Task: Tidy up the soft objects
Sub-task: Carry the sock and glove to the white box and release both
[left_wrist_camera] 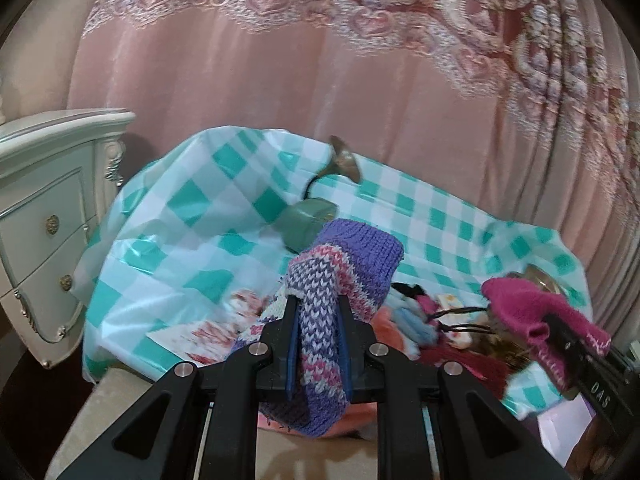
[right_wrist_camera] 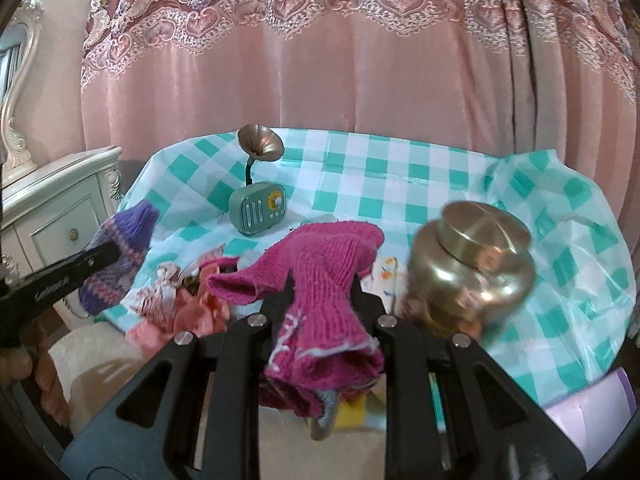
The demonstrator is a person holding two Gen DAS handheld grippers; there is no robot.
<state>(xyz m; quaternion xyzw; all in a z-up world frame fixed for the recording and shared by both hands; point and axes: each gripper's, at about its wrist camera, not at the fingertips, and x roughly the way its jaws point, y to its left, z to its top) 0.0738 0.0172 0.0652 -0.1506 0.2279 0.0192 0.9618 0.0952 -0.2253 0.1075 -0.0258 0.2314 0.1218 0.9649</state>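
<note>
The left claw is clamped on the purple knit sock; the right claw pinches the magenta sock. Both hang above the checked surface. Carry them high, clearing the brass jar at three o'clock; the pile beneath looks blurred, perhaps more socks.

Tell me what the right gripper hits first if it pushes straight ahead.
Probably the small green radio on the checked tablecloth, slightly left of centre; depth is unclear. The right gripper is shut on a magenta knit.
</note>
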